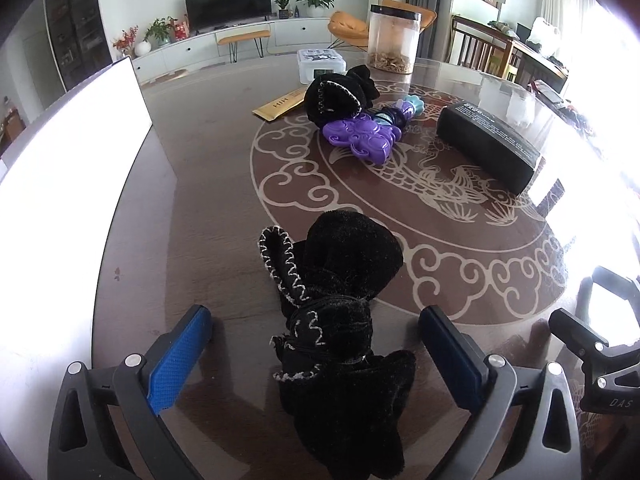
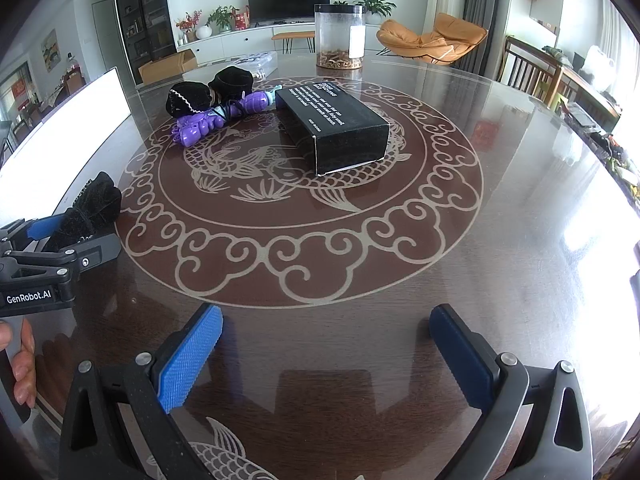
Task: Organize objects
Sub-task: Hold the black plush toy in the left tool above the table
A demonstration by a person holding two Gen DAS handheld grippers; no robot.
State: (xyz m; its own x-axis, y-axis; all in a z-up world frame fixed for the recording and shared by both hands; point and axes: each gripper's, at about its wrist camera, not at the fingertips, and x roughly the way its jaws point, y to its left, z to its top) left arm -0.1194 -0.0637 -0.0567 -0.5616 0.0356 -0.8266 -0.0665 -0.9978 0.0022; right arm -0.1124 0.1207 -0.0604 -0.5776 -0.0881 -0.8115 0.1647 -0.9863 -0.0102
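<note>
A black velvet pouch [image 1: 344,280] with white stitching lies on the round table [image 1: 208,200], between the fingers of my left gripper [image 1: 316,344]. That gripper is open, and both blue pads stand clear of the cloth. The right wrist view shows the same pouch [image 2: 96,204] and left gripper [image 2: 60,236] at the far left. My right gripper [image 2: 326,356] hangs open over bare table near the front edge, with nothing in it. A second black pouch [image 1: 336,94] rests against a purple toy [image 1: 360,138] further back.
A black box [image 2: 336,128] lies near the table's middle. A clear jar [image 2: 340,36], a small white box [image 1: 320,65] and a gold packet [image 1: 280,105] sit at the back. A bright white panel [image 1: 68,184] stands at the left. A hand [image 2: 24,364] holds the left gripper.
</note>
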